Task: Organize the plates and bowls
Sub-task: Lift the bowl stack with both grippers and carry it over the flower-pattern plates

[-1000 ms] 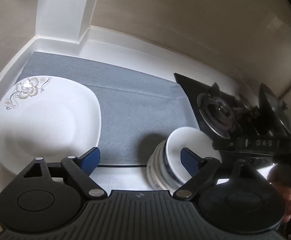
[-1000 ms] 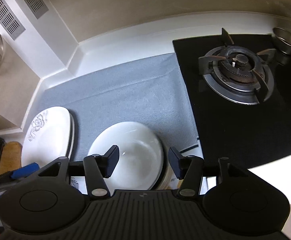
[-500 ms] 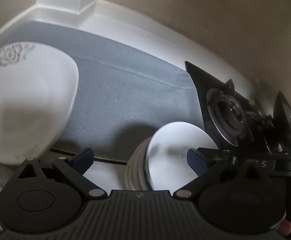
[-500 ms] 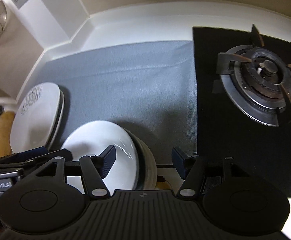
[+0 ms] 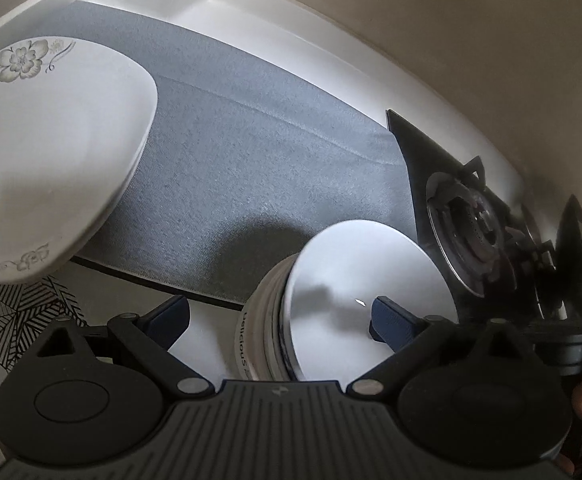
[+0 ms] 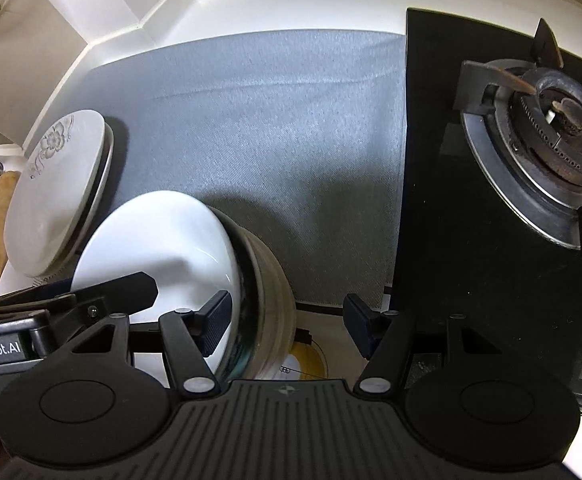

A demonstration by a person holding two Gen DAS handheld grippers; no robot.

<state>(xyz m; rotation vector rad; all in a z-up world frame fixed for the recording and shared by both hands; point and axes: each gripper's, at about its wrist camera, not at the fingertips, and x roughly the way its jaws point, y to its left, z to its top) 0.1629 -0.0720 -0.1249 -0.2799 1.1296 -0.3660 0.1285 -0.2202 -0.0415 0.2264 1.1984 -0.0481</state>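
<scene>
Right wrist: gas burner (image 6: 547, 152) beside grey mat (image 6: 259, 128).

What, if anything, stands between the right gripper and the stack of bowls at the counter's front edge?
Nothing visible. The right gripper hangs open over the stack of bowls, one finger already in front of the top bowl's inside, the other clear over the grey mat.

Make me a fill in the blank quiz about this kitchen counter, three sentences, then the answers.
1. The white square plates with a grey flower print lie partly on a ____ cloth mat.
2. The black glass gas hob lies on the mat's ____ side in the right wrist view.
3. The top plain white round bowl sits in a ____ of bowls.

Answers: grey; right; stack
</scene>
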